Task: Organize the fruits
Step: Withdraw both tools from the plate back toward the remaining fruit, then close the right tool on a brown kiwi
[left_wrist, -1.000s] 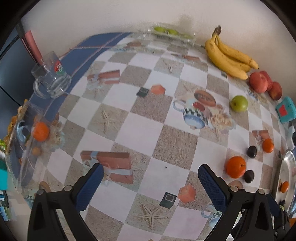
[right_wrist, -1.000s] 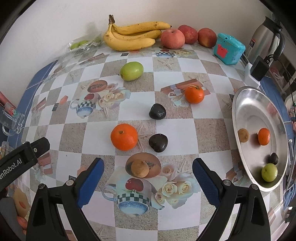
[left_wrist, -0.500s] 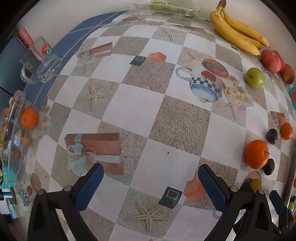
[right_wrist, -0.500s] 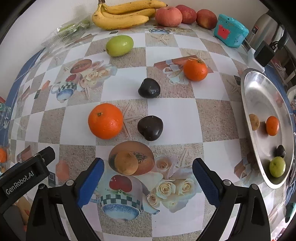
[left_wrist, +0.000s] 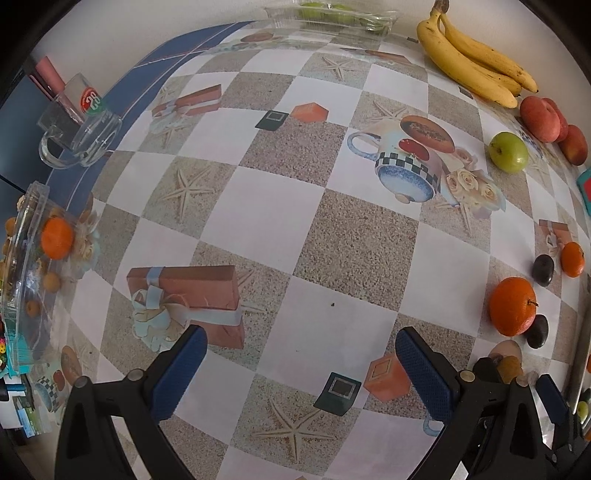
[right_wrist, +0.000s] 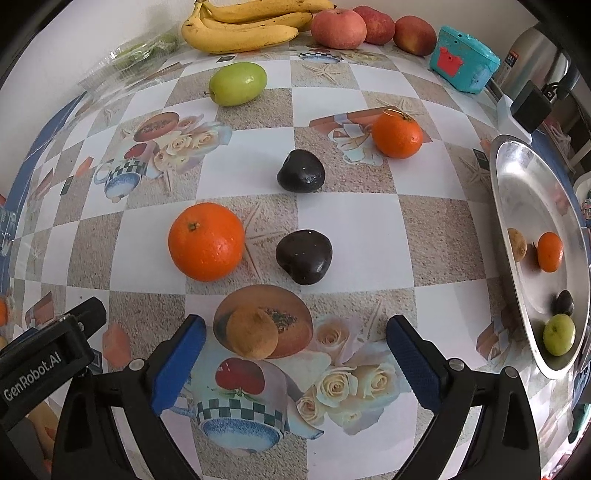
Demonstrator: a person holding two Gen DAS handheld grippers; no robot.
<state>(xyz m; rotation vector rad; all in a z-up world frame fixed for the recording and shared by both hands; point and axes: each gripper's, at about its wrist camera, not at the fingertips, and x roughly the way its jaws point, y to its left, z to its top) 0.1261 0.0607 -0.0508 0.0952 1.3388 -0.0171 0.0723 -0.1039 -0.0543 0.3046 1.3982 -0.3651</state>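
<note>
My right gripper (right_wrist: 293, 354) is spread wide with nothing between its blue pads, low over the checkered surface (right_wrist: 354, 221). One small brown fruit (right_wrist: 252, 334) lies just ahead of the left pad, inside the gap. Beyond it I count one large orange (right_wrist: 206, 242), two dark plums, the nearer (right_wrist: 303, 256) just right of the orange and the farther (right_wrist: 301, 171) behind it, and one small tangerine (right_wrist: 397, 134) farther back to the right. One green apple (right_wrist: 238, 83) lies toward the wall, where I see one bunch of bananas (right_wrist: 243, 26) and three red apples (right_wrist: 369, 24) in a row, with one teal box (right_wrist: 463, 62) beside them. The metal tray (right_wrist: 524, 206) on the right holds four pieces: one brown fruit, one tangerine, one dark plum and one small green fruit.

My left gripper (left_wrist: 301, 362) is also fully open and holds nothing, over a bare stretch of the surface, well left of the loose fruit. From its camera I see one glass mug (left_wrist: 83, 134) at the far left, one clear plastic container (left_wrist: 26, 280) with an orange fruit inside at the left edge, and one clear box of green fruit (left_wrist: 332, 13) by the wall.
</note>
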